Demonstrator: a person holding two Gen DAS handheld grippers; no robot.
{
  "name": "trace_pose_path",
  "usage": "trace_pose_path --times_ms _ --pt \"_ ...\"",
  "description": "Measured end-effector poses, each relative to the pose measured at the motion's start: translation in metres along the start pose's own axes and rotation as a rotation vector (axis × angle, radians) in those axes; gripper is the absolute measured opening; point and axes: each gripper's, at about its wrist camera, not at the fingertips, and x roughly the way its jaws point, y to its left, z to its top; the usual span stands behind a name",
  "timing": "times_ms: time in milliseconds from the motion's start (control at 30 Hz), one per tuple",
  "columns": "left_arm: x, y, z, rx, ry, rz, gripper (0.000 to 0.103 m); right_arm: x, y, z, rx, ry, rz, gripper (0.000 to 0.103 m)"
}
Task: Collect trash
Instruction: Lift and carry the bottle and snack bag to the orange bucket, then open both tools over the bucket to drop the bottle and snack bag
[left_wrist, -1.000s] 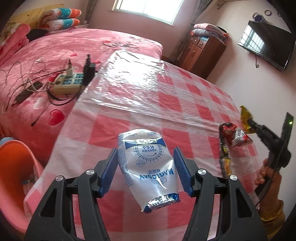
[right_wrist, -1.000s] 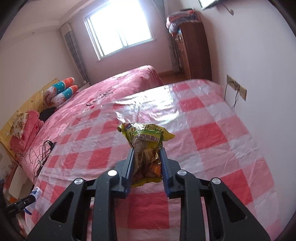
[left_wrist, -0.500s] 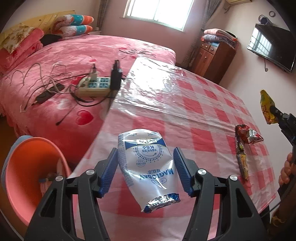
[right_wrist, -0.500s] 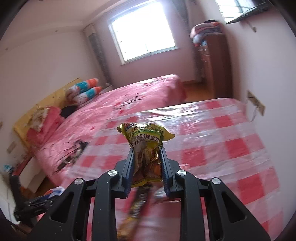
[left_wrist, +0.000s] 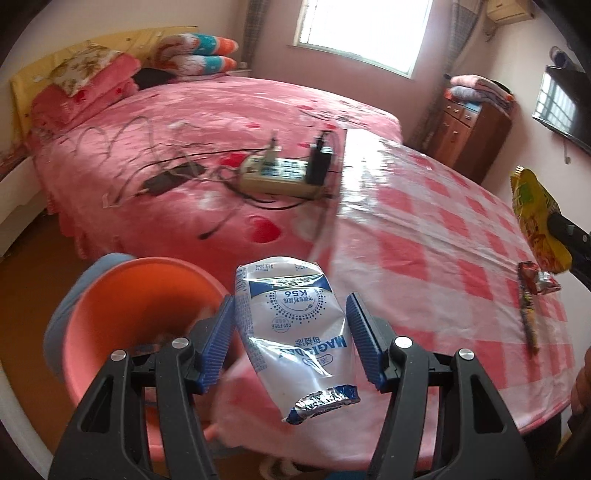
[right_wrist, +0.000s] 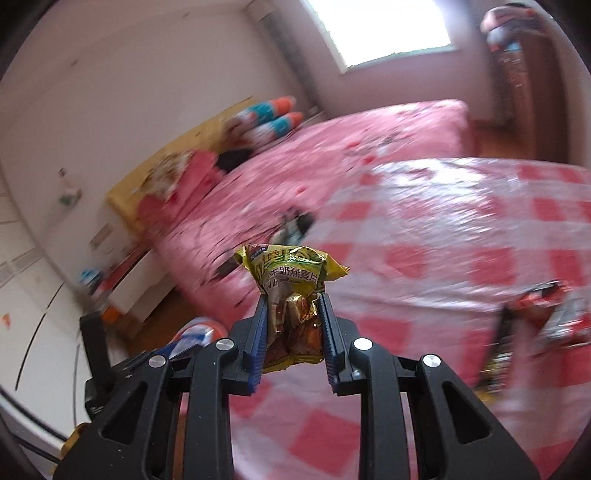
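Note:
My left gripper (left_wrist: 293, 334) is shut on a crumpled white and blue milk bag (left_wrist: 295, 325), held in the air over the table's near left corner. Just left of it and lower stands an orange bin (left_wrist: 122, 314). In the right wrist view my right gripper (right_wrist: 291, 328) is shut on a yellow snack bag (right_wrist: 291, 280); that yellow snack bag (left_wrist: 535, 218) also shows at the right edge of the left wrist view. A red wrapper (left_wrist: 537, 280) and a long thin wrapper (left_wrist: 528, 321) lie on the pink checked tablecloth (left_wrist: 424, 236).
A pink bed (left_wrist: 177, 147) stands behind the bin, with a power strip (left_wrist: 280, 173), a charger and cables near its edge. A wooden cabinet (left_wrist: 469, 136) and a wall TV (left_wrist: 561, 103) are at the back right. A hand (left_wrist: 581, 384) shows at the right edge.
Both grippers have swung left with their bags still held. The orange bin has come further into the left wrist view, beside the milk bag. The right wrist view has turned towards the bed.

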Motion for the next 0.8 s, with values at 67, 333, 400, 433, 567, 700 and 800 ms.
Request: trace_pose_path --times_ms 67,333,400,433,567,700,800 --pt "-0.001 0.014 -0.004 -0.018 0.002 0.024 0.062 0.016 0.015 -0.003 -0.012 0.04 0.042 0.028" --pt "-0.002 0.061 -0.018 -0.086 0.015 0.104 0.062 0.079 0.09 -0.013 -0.116 0.167 0.151 0.028" --pt "-0.002 0.071 -0.021 -0.1 0.018 0.125 0.062 0.088 0.102 -0.015 -0.137 0.184 0.165 0.028" --pt "-0.001 0.076 -0.022 -0.107 0.021 0.135 0.062 0.097 0.112 -0.015 -0.15 0.198 0.178 0.028" --pt "0.001 0.094 -0.027 -0.142 0.037 0.176 0.062 0.116 0.135 -0.022 -0.188 0.228 0.202 0.028" --pt "0.003 0.11 -0.031 -0.169 0.06 0.221 0.069 0.138 0.156 -0.027 -0.217 0.258 0.227 0.031" --pt "0.005 0.121 -0.033 -0.19 0.073 0.272 0.082 0.157 0.164 -0.036 -0.22 0.293 0.23 0.045"
